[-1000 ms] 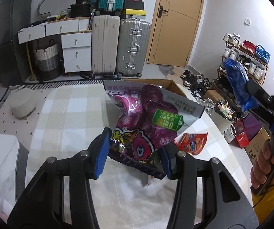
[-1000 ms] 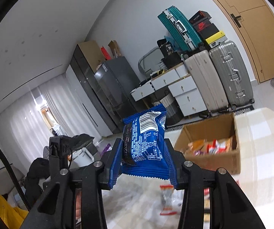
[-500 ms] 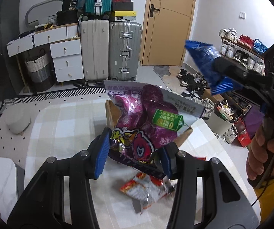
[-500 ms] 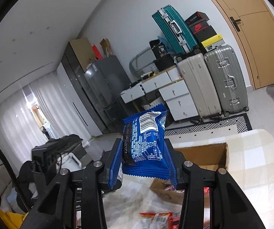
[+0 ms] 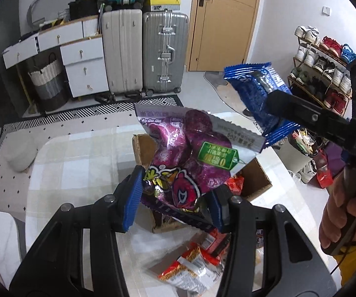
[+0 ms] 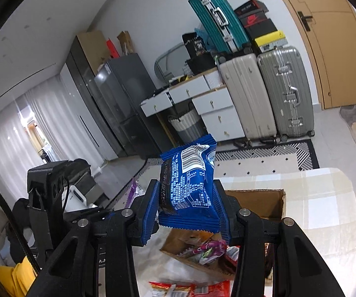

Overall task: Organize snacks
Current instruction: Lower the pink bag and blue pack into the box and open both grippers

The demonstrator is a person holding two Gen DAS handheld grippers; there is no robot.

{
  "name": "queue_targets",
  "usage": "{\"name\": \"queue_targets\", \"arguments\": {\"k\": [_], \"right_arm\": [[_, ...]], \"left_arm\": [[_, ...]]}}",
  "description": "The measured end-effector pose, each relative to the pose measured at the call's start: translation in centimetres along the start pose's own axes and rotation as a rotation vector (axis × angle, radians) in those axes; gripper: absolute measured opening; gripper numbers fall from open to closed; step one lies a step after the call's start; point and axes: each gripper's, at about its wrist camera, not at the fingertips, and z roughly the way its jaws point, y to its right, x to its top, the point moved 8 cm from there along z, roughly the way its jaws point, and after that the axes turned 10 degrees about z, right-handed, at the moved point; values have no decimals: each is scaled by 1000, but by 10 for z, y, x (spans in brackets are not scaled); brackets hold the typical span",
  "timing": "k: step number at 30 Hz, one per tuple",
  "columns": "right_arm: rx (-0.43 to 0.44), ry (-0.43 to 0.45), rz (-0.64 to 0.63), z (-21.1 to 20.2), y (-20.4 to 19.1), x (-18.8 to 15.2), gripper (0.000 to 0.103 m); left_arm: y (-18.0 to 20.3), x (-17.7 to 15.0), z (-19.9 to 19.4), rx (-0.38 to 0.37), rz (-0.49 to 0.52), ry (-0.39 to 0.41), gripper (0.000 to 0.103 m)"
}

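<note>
My left gripper (image 5: 174, 196) is shut on a purple snack bag (image 5: 190, 158), held upright above the open cardboard box (image 5: 259, 180) on the checked table. My right gripper (image 6: 189, 212) is shut on a blue snack packet (image 6: 190, 180), which also hangs over the box (image 6: 259, 200). In the left wrist view the blue packet (image 5: 259, 91) and the right gripper's arm come in from the right, above and behind the purple bag. The box holds several snack packs (image 6: 210, 250). Red snack packs (image 5: 190, 267) lie on the table in front of the box.
The table's checked cloth (image 5: 78, 163) stretches left of the box. Suitcases (image 5: 163, 49) and white drawers (image 5: 83, 69) line the far wall beside a door (image 5: 227, 19). A shoe rack (image 5: 321, 66) and a white bin (image 5: 294, 153) stand right of the table. A person's hand (image 5: 343, 215) grips the right handle.
Both grippers have travelled over the table to above the box, each keeping its pack. The blue packet has come closer to the purple bag. Red packs now show below the left gripper.
</note>
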Motion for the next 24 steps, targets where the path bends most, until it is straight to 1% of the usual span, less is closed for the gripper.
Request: {"name": "queue_targets", "arguments": {"k": [4, 7, 10, 14, 17, 24], "right_arm": [[-40, -41, -9, 25, 16, 2, 42], [-57, -68, 8, 39, 30, -1, 42], [-70, -94, 17, 48, 40, -11, 42], [-91, -118, 14, 59, 53, -18, 42], [-97, -135, 28, 64, 62, -24, 42], [-120, -162, 24, 71, 73, -36, 42]], "left_arm": [[-6, 9, 32, 1, -2, -25, 45], [-6, 8, 53, 0, 0, -47, 45], [-3, 7, 73, -10, 3, -67, 45], [-1, -3, 88, -19, 7, -87, 45], [0, -2, 105, -25, 9, -102, 45], [0, -3, 130, -31, 1, -127, 45]]}}
